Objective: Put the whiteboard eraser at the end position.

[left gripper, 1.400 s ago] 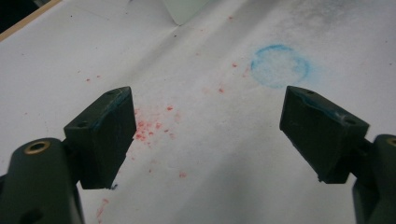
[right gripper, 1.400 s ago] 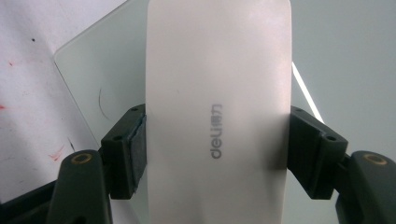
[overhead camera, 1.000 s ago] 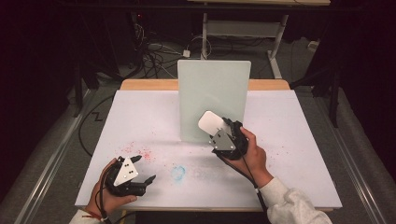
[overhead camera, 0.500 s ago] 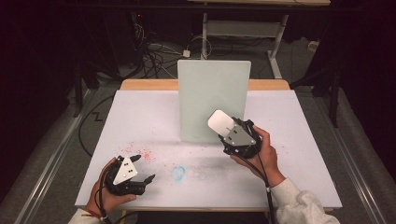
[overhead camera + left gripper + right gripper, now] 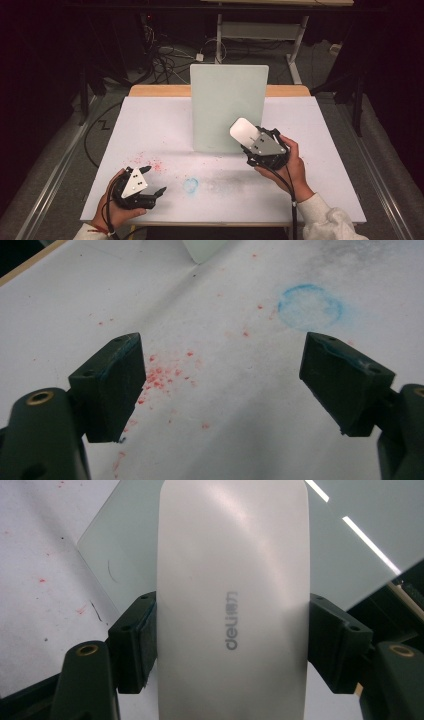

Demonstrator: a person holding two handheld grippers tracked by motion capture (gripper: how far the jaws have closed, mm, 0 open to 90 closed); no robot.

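Note:
A pale green whiteboard panel (image 5: 229, 107) stands upright at the middle of the white table (image 5: 150, 125). My right gripper (image 5: 252, 140) is shut on a white eraser (image 5: 243, 131) with a grey "deli" print (image 5: 232, 580), held in front of the panel's lower right part, a little above the table. The panel (image 5: 115, 555) sits just behind the eraser in the right gripper view. My left gripper (image 5: 150, 181) rests low at the front left, open, with nothing between its fingers (image 5: 112, 385). A smudged blue ring (image 5: 191, 185) marks the table between the two hands.
Red specks (image 5: 152, 165) dot the table beside the left gripper, and a grey smear (image 5: 225, 182) lies right of the blue ring (image 5: 310, 307). A wooden edge (image 5: 155, 90) runs along the table's far side. Cables (image 5: 165, 60) lie on the floor behind.
My right gripper has carried the eraser to the right and slightly toward me, along the panel's lower part. The left gripper has stayed put, open.

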